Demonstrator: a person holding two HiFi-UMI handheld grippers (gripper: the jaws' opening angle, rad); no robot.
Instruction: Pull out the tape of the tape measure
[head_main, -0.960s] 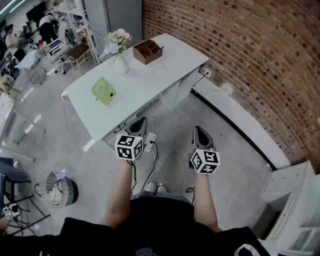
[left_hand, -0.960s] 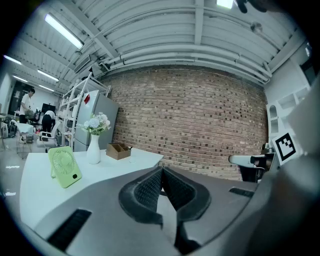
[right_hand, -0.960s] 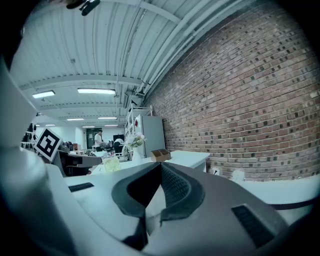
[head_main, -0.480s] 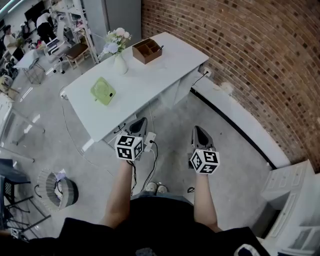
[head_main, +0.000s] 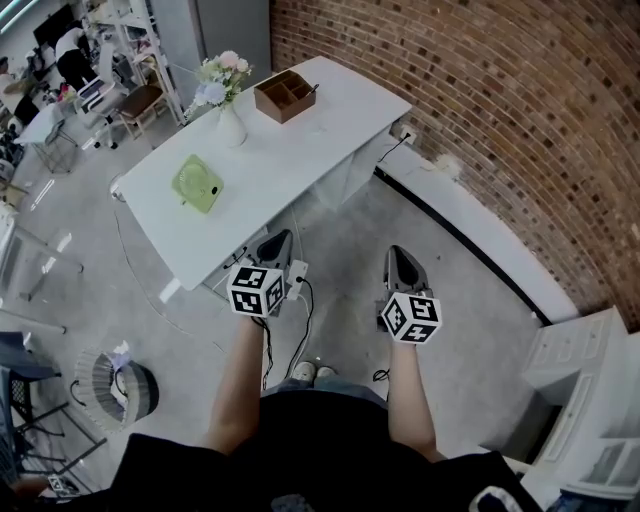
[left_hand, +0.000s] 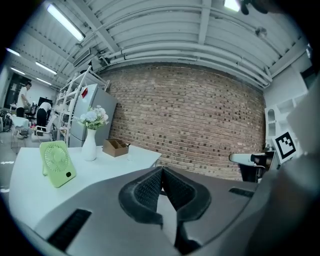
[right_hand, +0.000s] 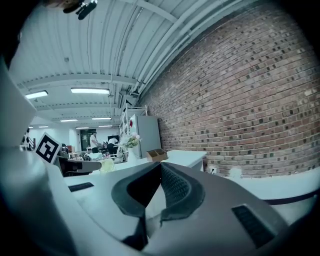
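Both grippers hang low in front of the person, well short of the white table (head_main: 300, 160). The left gripper (head_main: 278, 242) and the right gripper (head_main: 400, 256) each have their jaws pressed together on nothing, probably just a carrying posture before any reach. No tape measure can be made out from here; it may be too small to tell among the green fan (head_main: 197, 184), vase (head_main: 230, 126) and wooden box (head_main: 285, 97) on the table. Pulling has not begun.

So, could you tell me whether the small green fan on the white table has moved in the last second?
No: the green fan keeps its place on the white table, left of the white vase.
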